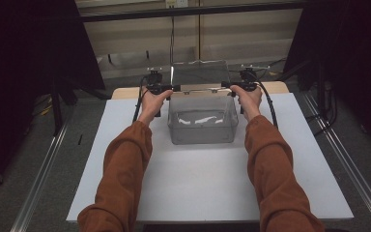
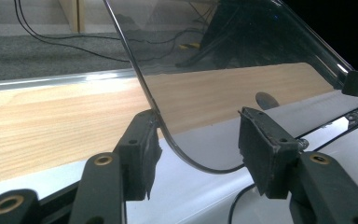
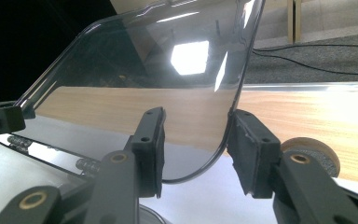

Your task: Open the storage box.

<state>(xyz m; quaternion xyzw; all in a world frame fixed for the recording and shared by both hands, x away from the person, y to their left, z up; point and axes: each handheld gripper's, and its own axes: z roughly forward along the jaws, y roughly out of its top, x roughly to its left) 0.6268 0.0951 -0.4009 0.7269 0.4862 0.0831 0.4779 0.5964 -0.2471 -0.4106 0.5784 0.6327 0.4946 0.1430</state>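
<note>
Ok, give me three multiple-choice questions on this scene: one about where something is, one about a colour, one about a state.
1. Where does the clear box stand?
A. on the white board
B. on the grey floor
C. on a shelf

2. What colour are the person's sleeves?
A. blue
B. rust orange
C. white

3. How is the box's lid?
A. shut flat on the box
B. lying beside the box
C. raised at the back

Answers:
1. A, the high view shows the box resting on the board.
2. B, both forearms are covered in rust orange cloth.
3. C, the lid stands up from the box's rear edge, and the box is open on top.
</note>
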